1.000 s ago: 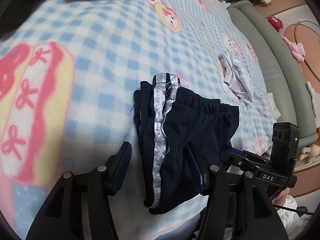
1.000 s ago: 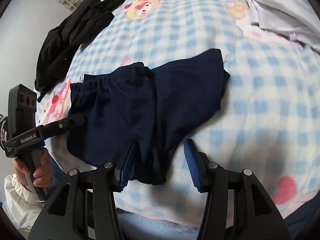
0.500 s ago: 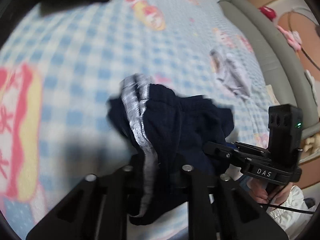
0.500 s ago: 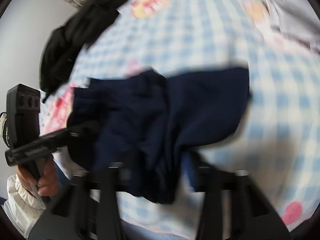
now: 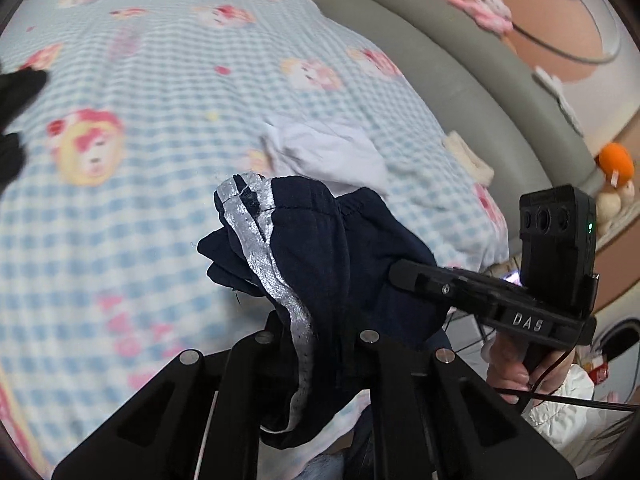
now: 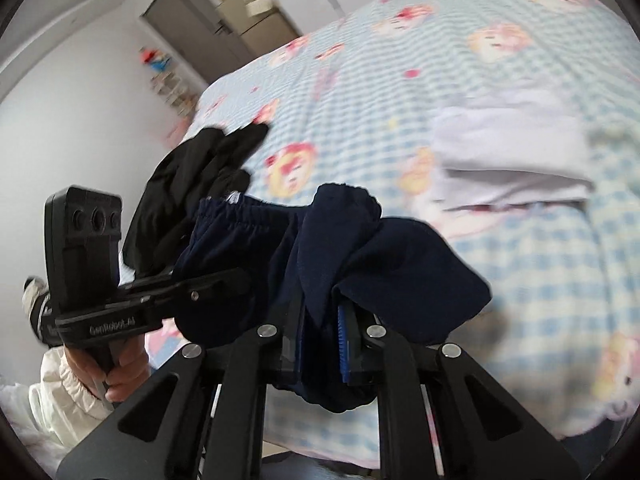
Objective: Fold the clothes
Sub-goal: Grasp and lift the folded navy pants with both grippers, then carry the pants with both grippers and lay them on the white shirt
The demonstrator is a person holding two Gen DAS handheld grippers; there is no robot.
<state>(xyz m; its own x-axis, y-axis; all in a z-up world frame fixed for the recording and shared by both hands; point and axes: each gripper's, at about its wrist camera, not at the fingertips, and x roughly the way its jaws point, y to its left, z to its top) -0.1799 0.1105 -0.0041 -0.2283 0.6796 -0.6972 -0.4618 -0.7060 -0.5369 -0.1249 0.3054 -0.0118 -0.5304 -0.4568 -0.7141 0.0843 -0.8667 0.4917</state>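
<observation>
Navy shorts point(image 5: 320, 248) with a silver side stripe hang bunched between both grippers, lifted off the bed. My left gripper point(image 5: 316, 344) is shut on the striped edge of the shorts. My right gripper point(image 6: 320, 332) is shut on the other side of the navy shorts point(image 6: 360, 248), whose elastic waistband faces away from me. The right gripper also shows in the left wrist view point(image 5: 404, 276), and the left gripper shows in the right wrist view point(image 6: 236, 280). Cloth hides the fingertips.
The bed has a blue checked blanket point(image 5: 140, 160) with cartoon prints. A white garment point(image 5: 332, 152) lies beyond the shorts, also in the right wrist view point(image 6: 508, 160). A black clothes pile point(image 6: 192, 184) lies at the left. A grey padded headboard point(image 5: 460, 72) runs along the right.
Both grippers closed on the shorts lying flat on the bed and lifted them up; the shorts now hang bunched in the air and the cameras tilted upward.
</observation>
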